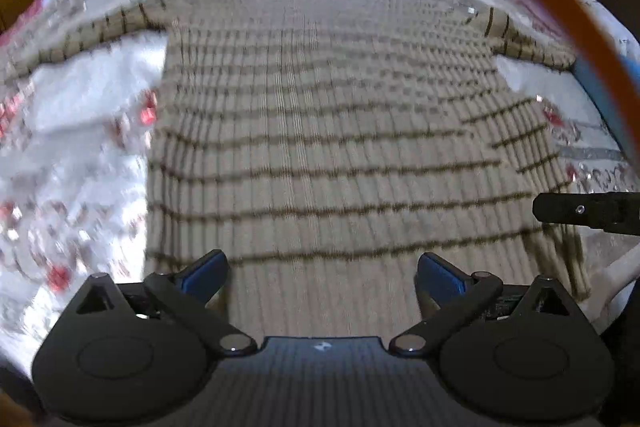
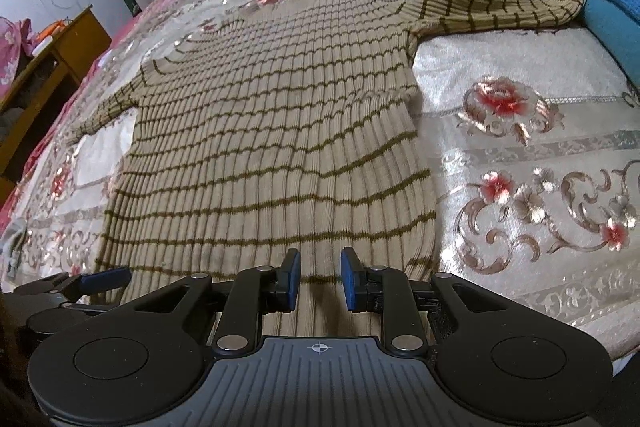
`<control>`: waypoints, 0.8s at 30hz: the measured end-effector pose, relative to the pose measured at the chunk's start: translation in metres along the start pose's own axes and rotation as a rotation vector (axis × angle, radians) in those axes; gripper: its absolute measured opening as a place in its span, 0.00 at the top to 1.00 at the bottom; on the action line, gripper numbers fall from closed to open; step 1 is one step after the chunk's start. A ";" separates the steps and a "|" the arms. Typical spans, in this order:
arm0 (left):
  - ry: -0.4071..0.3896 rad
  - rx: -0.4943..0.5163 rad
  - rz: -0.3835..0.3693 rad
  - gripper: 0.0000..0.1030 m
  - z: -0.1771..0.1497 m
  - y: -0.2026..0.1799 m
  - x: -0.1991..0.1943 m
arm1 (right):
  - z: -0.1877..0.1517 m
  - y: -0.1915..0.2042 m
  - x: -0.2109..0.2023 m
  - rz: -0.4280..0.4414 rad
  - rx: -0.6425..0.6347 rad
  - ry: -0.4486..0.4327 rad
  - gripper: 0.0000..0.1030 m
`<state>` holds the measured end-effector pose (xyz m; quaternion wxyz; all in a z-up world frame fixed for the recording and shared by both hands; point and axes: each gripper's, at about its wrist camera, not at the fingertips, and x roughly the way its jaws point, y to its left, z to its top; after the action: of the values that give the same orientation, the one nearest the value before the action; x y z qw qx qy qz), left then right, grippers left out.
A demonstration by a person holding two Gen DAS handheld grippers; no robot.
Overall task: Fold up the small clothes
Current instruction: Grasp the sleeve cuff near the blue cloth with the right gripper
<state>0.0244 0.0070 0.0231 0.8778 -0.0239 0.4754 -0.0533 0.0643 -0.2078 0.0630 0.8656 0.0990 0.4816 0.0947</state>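
Now the striped sweater (image 2: 272, 131) lies flat on the bed (image 2: 520, 155), hem beneath both grippers: left gripper (image 1: 322, 273) fingers spread wide, right gripper (image 2: 320, 279) fingers narrowly parted, pinching nothing.

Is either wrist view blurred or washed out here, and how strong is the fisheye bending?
Left wrist view: motion blur smears the sweater stripes and the bedspread flowers, though the left claw stays sharp. Right wrist view: crisp, sweater ribs readable, some sheen glare on the bedspread past the right claw. Both views curve strongly at the edges.
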 end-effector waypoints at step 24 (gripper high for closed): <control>-0.101 0.086 -0.080 0.00 0.096 -0.058 0.029 | 0.131 -0.178 0.008 -0.163 0.329 -0.277 0.76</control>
<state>0.1164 -0.0549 0.0575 0.8980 -0.0078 0.4266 -0.1072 0.1922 -0.3872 0.0774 0.9004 0.2115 0.3736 -0.0699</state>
